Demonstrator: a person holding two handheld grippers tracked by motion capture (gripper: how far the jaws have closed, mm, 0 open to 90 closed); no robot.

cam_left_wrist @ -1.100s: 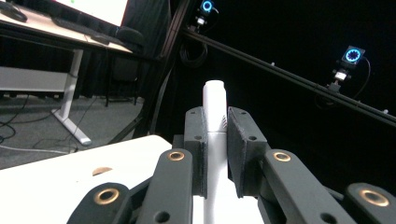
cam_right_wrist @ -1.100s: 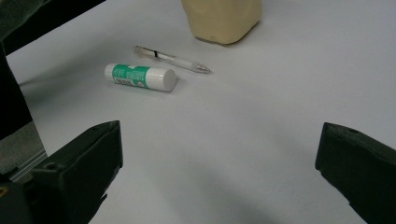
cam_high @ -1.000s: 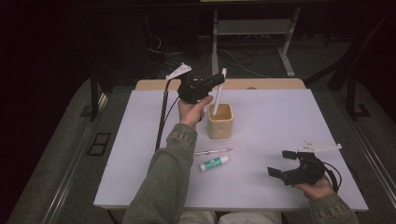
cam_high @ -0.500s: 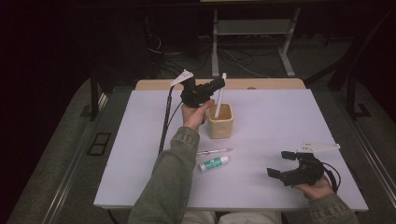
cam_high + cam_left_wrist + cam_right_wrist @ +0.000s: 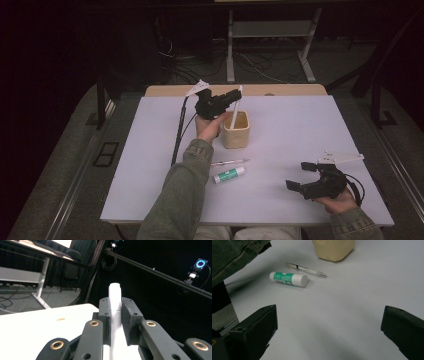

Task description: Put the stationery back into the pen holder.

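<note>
A person sits at a pale surface (image 5: 300, 125) in a dark room, holding a black two-jaw gripper in each hand.

The left gripper (image 5: 231, 96) is raised near the far edge of the surface, just left of a small beige cup (image 5: 236, 130). Its jaws are closed tight on a slim white marker (image 5: 236, 106). From above, the marker runs down at a slight tilt from the jaws, and its lower end is inside the open top of the cup. In the left gripper view, the marker (image 5: 115, 297) stands between the two black jaw pads, pressed on both sides, with its rounded white tip rising just above them. A green sleeve covers the left forearm, which reaches across the middle of the surface.

The right gripper (image 5: 303, 176) rests low near the front right corner of the surface, well apart from the cup. Its jaws are spread wide with nothing between them. In the right gripper view, the two jaws frame bare surface.

Two more things lie on the surface between the cup and the person. A clear pen (image 5: 231, 162) lies flat in front of the cup. Just beside it, nearer the person, lies a glue stick (image 5: 230, 174) with a green label and white cap. In the right gripper view, the glue stick (image 5: 289, 279) and pen (image 5: 305, 269) lie side by side, close but apart, with the cup (image 5: 333, 250) beyond them.
</note>
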